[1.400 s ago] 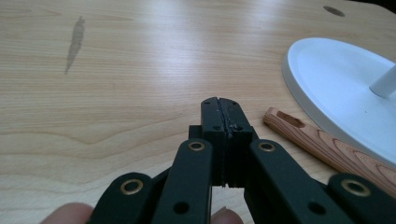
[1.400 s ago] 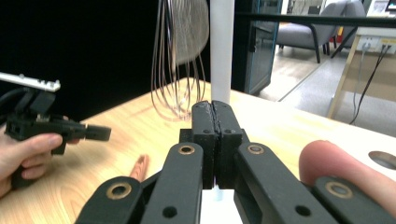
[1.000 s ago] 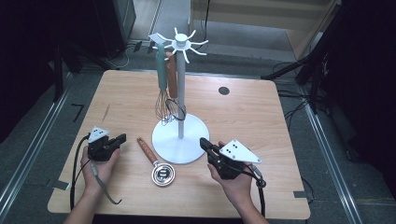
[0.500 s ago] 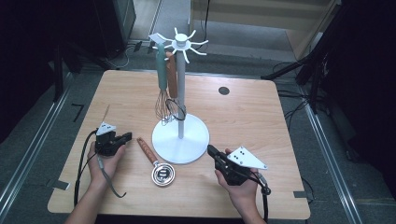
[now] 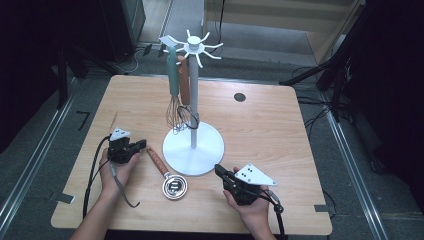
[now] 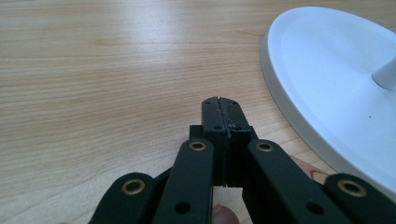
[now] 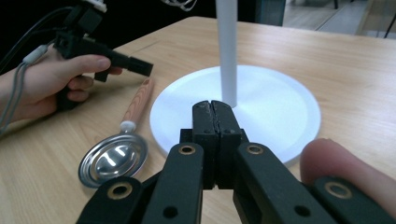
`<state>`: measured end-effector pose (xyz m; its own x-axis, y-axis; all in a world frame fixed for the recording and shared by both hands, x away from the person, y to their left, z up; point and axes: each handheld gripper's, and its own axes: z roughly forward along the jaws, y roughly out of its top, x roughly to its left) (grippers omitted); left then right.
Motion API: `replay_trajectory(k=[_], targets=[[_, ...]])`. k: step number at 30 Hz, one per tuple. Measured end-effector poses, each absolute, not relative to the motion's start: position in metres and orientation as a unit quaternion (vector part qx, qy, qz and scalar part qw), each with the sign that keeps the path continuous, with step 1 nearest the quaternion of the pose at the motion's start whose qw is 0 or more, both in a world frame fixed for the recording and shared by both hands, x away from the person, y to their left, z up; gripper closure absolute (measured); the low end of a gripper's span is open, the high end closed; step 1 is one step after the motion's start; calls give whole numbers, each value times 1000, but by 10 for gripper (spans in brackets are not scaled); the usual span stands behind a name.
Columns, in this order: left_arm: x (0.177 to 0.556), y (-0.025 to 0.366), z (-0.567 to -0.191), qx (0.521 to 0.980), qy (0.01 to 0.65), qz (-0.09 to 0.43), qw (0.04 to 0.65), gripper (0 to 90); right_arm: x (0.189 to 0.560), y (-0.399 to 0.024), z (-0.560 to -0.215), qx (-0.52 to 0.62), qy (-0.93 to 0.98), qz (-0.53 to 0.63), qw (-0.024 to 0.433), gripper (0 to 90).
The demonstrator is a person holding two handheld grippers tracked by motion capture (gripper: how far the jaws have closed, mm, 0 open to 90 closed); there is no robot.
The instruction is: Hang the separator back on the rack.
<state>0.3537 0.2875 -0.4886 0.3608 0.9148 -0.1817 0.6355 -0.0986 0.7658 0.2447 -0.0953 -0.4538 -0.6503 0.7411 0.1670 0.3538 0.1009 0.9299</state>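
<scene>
The wooden desk [image 5: 260, 130] sits in a dark room with a white stand [image 5: 193, 145] in the middle. A whisk [image 5: 175, 107] hangs on the stand. A spoon [image 5: 167, 176] with a wooden handle lies flat on the desk, just beside the stand's round base, between my two hands. My left tool [image 5: 139, 146] is pressed together and holds nothing; it points at the spoon's handle. My right tool [image 5: 219, 171] is pressed together too, near the base. I think I am about to pick up the spoon. Next I must spread the left tool and pinch the handle.
</scene>
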Motion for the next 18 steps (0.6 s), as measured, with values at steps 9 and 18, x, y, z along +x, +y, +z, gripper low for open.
replay_trajectory(k=[9, 18], targets=[[355, 281, -490, 729, 539, 150, 395, 900, 241, -79, -465, 371, 737, 546, 146, 900], [343, 280, -491, 734, 532, 139, 398, 900, 230, -48, -478, 347, 766, 532, 99, 900]])
